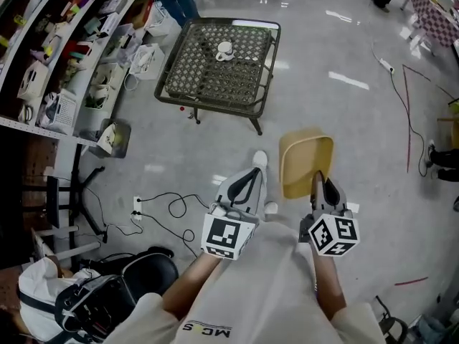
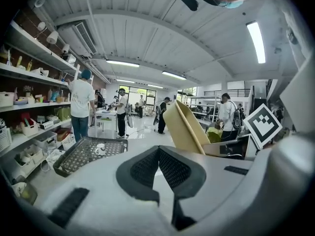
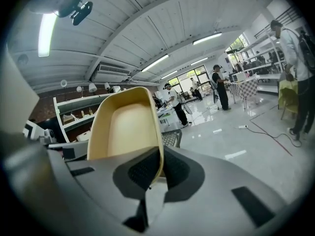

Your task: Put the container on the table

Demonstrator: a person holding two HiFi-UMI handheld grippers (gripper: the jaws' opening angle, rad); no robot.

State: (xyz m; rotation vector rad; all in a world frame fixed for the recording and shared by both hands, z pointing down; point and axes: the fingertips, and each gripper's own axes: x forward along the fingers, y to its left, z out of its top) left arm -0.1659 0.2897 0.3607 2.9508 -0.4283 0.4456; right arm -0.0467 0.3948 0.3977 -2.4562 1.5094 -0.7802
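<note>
- Right gripper (image 1: 321, 182) clamps one wall of the yellow container (image 1: 305, 158), holding it in the air over the floor, well short of the mesh table (image 1: 267, 61).
- Left gripper (image 1: 253, 172) hangs just beside it, jaws pressed together on nothing.
- White cup (image 1: 224, 50) sits toward the table's far edge.
</note>
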